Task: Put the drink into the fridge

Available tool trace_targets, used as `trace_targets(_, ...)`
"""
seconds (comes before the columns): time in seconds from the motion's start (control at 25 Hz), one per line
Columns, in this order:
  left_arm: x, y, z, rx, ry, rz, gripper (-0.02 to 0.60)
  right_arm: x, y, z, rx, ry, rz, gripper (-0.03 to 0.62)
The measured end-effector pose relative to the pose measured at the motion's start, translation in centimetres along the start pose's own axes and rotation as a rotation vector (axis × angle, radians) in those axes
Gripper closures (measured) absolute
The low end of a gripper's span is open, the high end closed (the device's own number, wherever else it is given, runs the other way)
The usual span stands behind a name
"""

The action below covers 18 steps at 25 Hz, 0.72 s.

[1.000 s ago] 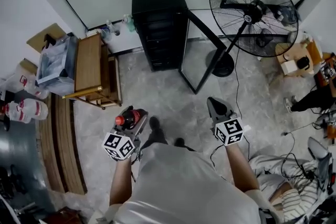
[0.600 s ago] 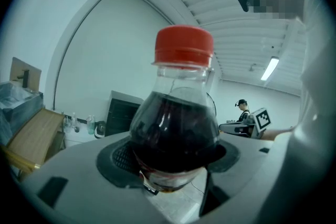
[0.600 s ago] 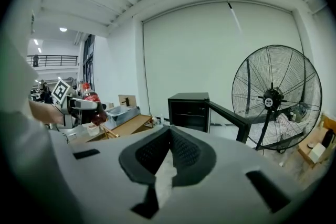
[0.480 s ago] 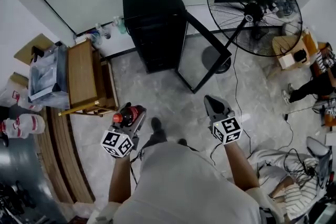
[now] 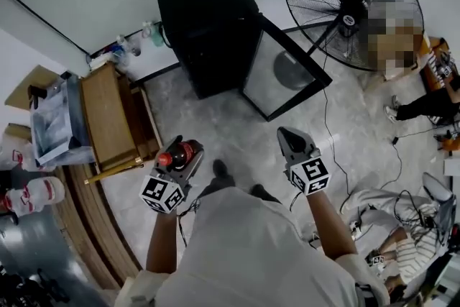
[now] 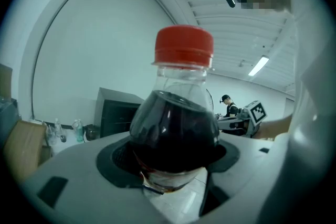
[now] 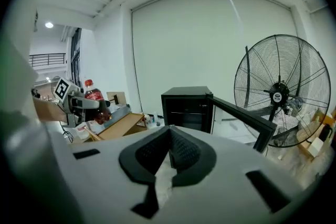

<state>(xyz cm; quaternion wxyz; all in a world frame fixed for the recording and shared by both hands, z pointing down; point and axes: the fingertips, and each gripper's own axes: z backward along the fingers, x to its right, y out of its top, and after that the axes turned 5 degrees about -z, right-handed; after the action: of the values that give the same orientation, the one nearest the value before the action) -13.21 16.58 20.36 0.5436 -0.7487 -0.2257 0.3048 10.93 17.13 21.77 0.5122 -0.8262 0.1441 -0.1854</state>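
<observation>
A dark cola bottle [image 5: 178, 154] with a red cap [image 6: 184, 45] stands upright between the jaws of my left gripper [image 5: 181, 158], which is shut on it; its dark body [image 6: 174, 131] fills the left gripper view. The same drink bottle [image 7: 96, 99] shows far left in the right gripper view. My right gripper [image 5: 292, 142] is held at the same height, to the right, its jaws shut with nothing between them [image 7: 169, 157]. The small black fridge [image 5: 205, 25] stands ahead against the wall, its glass door [image 5: 282, 72] swung open to the right.
A large standing fan [image 5: 345, 7] is right of the fridge, with its round base [image 5: 282, 70] behind the open door. A wooden bench [image 5: 108, 118] with a clear box [image 5: 54, 122] lies left. Cables [image 5: 330, 147] trail on the floor right, near a seated person [image 5: 420, 108].
The view has shifted closer to the fridge, which now sits larger and nearer. Both grippers keep their places relative to the body, the bottle still in the left one.
</observation>
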Motion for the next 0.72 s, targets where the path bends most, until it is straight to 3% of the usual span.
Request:
trace_targets(0.28,-4.2,0.3,-1.4,-0.022,-0.063,-0.002,0.278,-1.8,0.1,-4.3,-0.045,0.002,0.01,0.595)
trace_targets(0.72,-5.7,0.1,-3.7,-0.028,-0.033,0.038,0.277,0.2,1.5,-7.6,-0.062,0.036,0.013,0.595)
